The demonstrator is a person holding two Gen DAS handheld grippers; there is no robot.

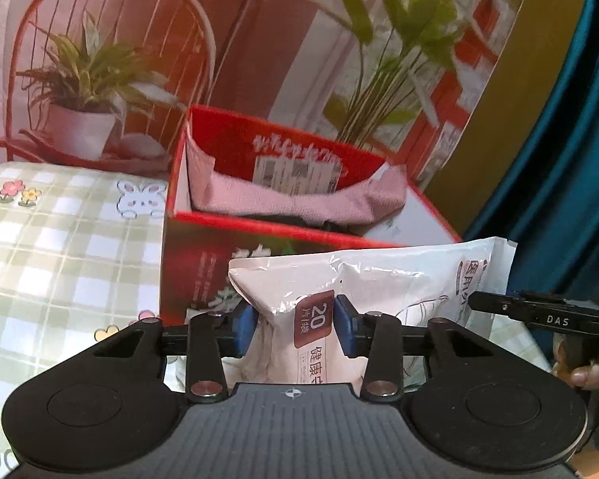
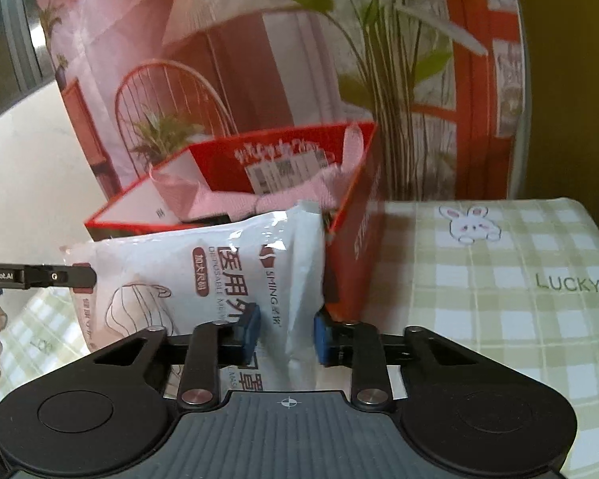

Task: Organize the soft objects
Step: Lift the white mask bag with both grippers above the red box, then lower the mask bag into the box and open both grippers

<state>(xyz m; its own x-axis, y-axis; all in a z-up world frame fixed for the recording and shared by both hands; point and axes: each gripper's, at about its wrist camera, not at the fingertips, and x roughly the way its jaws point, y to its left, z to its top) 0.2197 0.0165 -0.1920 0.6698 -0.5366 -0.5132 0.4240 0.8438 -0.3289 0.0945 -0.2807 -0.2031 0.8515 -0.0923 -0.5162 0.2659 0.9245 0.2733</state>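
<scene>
Checked tablecloth (image 2: 499, 287), plant-print backdrop (image 1: 259, 40), perhaps a teal curtain (image 1: 571, 139)

The box (image 1: 283, 235) hides most of the pink cloth (image 1: 299, 199) (and something dark under it); its label (image 1: 295, 173) is too blurred to read.

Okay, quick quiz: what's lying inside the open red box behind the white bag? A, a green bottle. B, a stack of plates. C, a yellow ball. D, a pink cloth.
D: a pink cloth lies draped inside the red box, behind the white bag that both grippers pinch.
</scene>
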